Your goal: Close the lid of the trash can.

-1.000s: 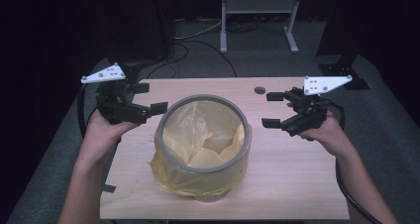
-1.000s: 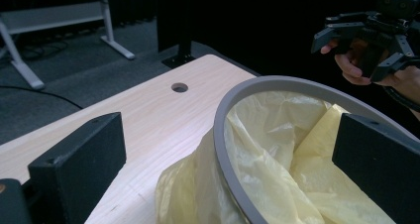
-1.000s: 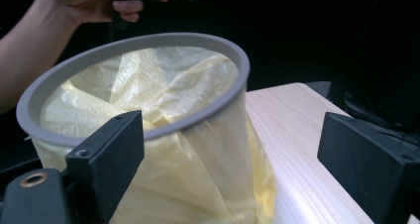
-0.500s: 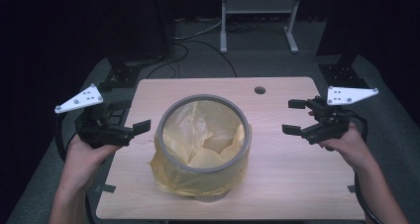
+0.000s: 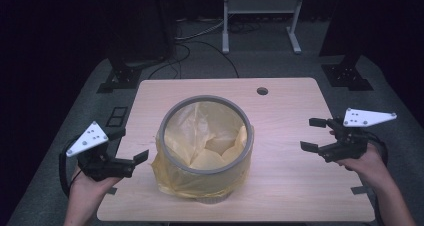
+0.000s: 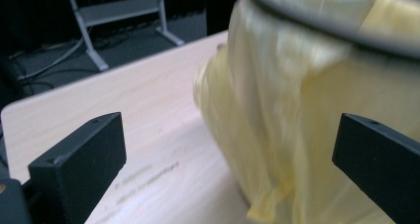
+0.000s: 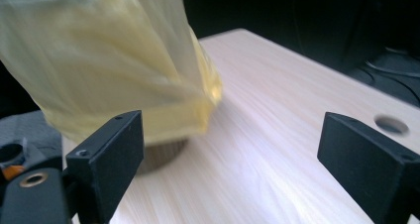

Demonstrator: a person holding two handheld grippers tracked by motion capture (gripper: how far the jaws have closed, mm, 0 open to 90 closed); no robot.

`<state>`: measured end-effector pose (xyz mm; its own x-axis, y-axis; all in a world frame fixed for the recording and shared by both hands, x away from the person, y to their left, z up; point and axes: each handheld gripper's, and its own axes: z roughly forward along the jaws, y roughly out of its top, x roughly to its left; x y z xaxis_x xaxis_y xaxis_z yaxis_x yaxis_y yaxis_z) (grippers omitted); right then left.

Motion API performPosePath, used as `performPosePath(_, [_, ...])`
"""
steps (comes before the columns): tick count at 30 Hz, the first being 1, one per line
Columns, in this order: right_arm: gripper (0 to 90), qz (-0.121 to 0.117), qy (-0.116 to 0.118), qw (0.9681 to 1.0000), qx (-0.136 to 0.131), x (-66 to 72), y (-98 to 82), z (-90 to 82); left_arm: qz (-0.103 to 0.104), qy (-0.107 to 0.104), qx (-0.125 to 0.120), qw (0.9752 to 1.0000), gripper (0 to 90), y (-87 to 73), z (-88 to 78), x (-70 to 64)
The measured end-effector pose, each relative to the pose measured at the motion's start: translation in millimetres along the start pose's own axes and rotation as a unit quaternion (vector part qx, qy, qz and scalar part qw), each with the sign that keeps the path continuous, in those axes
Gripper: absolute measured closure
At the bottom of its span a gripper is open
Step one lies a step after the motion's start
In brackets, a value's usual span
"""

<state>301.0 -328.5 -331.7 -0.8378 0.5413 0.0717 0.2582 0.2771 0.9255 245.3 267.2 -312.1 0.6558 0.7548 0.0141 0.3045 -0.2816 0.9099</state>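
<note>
Round grey bin lined with a yellow plastic bag [image 5: 206, 146] stands mid-way on the pale wooden table [image 5: 295, 186], between both grippers. Left gripper [image 5: 134, 145], jaws spread and empty, sits just beside the bag's left skirt. Right gripper [image 5: 313, 134], jaws spread and empty, is well apart at the right table edge.

This looks like a lab or recording studio set up for handling trials. A lone light wooden table [image 5: 290, 186] stands on grey carpet, ringed by black curtains. Beyond the fingertips, past the table's far edge, stand a metal stand frame [image 5: 260, 16], black stand bases [image 5: 347, 76] and loose floor cables [image 5: 200, 41].
</note>
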Motion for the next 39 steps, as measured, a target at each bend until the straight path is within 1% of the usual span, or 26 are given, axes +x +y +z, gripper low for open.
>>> performPosePath(1, [9.6,0.006,-0.009,0.9999,0.008,-0.5,-11.1,-2.0,0.001,0.008,0.007,0.9999,0.0,-11.6,3.5,-0.9])
performPosePath(2, [9.7,0.008,-0.013,0.9998,0.013,-0.6,-16.6,-2.7,0.001,0.008,0.007,0.9999,0.0,-11.6,3.5,-0.9])
performPosePath(3, [9.7,0.012,-0.016,0.9997,0.016,-0.4,-22.2,-3.5,-0.001,0.011,0.016,0.9998,0.0,-22.9,7.9,-1.4])
performPosePath(4, [9.6,0.016,-0.02,0.9995,0.02,-0.4,-27.6,-4.0,-0.001,0.011,0.016,0.9998,0.0,-22.9,7.9,-1.4])
performPosePath(5, [9.6,0.018,-0.023,0.9993,0.023,-0.6,-32.9,-4.2,0.001,0.011,0.027,0.9996,0.0,-33.7,13.8,-2.2])
performPosePath(6, [9.6,0.02,-0.026,0.9991,0.027,-1.0,-38.1,-4.4,0.001,0.011,0.027,0.9996,0.0,-33.7,13.8,-2.2])
performPosePath(7, [9.7,0.024,-0.029,0.9988,0.03,-0.9,-43.0,-4.6,0.004,0.013,0.039,0.9991,0.0,-43.2,20.1,-3.3])
performPosePath(8, [9.7,0.027,-0.033,0.9985,0.034,-1.0,-48.0,-4.9,0.007,0.016,0.046,0.9988,0.0,-47.7,23.4,-3.8])
performPosePath(10, [9.7,0.033,-0.038,0.998,0.038,-1.6,-57.7,-4.9,0.01,0.019,0.051,0.9985,0.0,-56.3,29.9,-4.8])
performPosePath(15, [9.7,0.047,-0.053,0.9961,0.053,-4.2,-80.7,-4.3,0.01,0.02,0.074,0.997,0.0,-75.9,47.0,-6.9])
performPosePath(16, [9.7,0.047,-0.053,0.9961,0.053,-4.2,-80.7,-4.3,0.01,0.02,0.074,0.997,0.0,-75.9,47.0,-6.9])
performPosePath(17, [9.7,0.05,-0.062,0.995,0.061,-4.7,-88.5,-3.4,0.013,0.023,0.089,0.9957,0.0,-82.5,52.9,-7.4])
performPosePath(18, [9.7,0.051,-0.064,0.9946,0.064,-5.2,-92.1,-3.0,0.014,0.023,0.096,0.995,0.0,-85.7,55.4,-7.4])
performPosePath(19, [9.6,0.052,-0.067,0.9942,0.066,-5.6,-95.5,-2.7,0.015,0.024,0.1,0.9946,0.0,-89.3,58.2,-7.6])
performPosePath(20, [9.6,0.052,-0.067,0.9942,0.066,-5.6,-95.5,-2.7,0.015,0.024,0.1,0.9946,0.0,-89.3,58.2,-7.6])
performPosePath(21, [9.7,0.058,-0.071,0.9935,0.068,-6.4,-101.9,-2.1,0.018,0.025,0.114,0.993,0.0,-96.6,63.3,-7.3])
performPosePath(22, [9.7,0.06,-0.073,0.9931,0.069,-6.7,-104.7,-1.8,0.018,0.023,0.121,0.9922,0.0,-100.3,66.0,-7.4])
performPosePath(24, [9.7,0.061,-0.076,0.9928,0.069,-7.0,-107.3,-1.4,0.019,0.023,0.125,0.9917,0.0,-103.7,68.4,-7.4])
performPosePath(25, [9.7,0.064,-0.082,0.9921,0.071,-7.8,-112.6,-0.6,0.02,0.02,0.134,0.9905,0.0,-109.9,72.9,-6.9])
performPosePath(27, [9.7,0.066,-0.085,0.9917,0.07,-8.3,-116.4,0.1,0.02,0.02,0.141,0.9896,0.0,-115.2,77.2,-6.8])
performPosePath(29, [9.7,0.07,-0.091,0.9908,0.071,-8.9,-120.9,1.3,0.019,0.02,0.144,0.9891,0.0,-117.9,79.1,-6.5])
performPosePath(32, [9.7,0.075,-0.096,0.9894,0.08,-9.7,-128.7,4.4,0.017,0.016,0.162,0.9864,0.0,-128.4,86.9,-5.7])
performPosePath(35, [9.7,0.072,-0.1,0.9876,0.097,-9.9,-136.0,8.9,0.021,0.011,0.178,0.9838,0.0,-135.5,92.3,-6.6])
performPosePath(36, [9.7,0.072,-0.1,0.9876,0.097,-9.9,-136.0,8.9,0.021,0.011,0.178,0.9838,0.0,-135.5,92.3,-6.6])
performPosePath(37, [9.7,0.073,-0.101,0.9865,0.107,-9.9,-140.9,11.8,0.025,0.015,0.188,0.9818,0.0,-138.9,95.1,-6.8])
performPosePath(39, [9.7,0.076,-0.1,0.9853,0.116,-10.2,-145.9,14.4,0.014,0.01,0.181,0.9833,0.0,-141.4,96.2,-5.2])
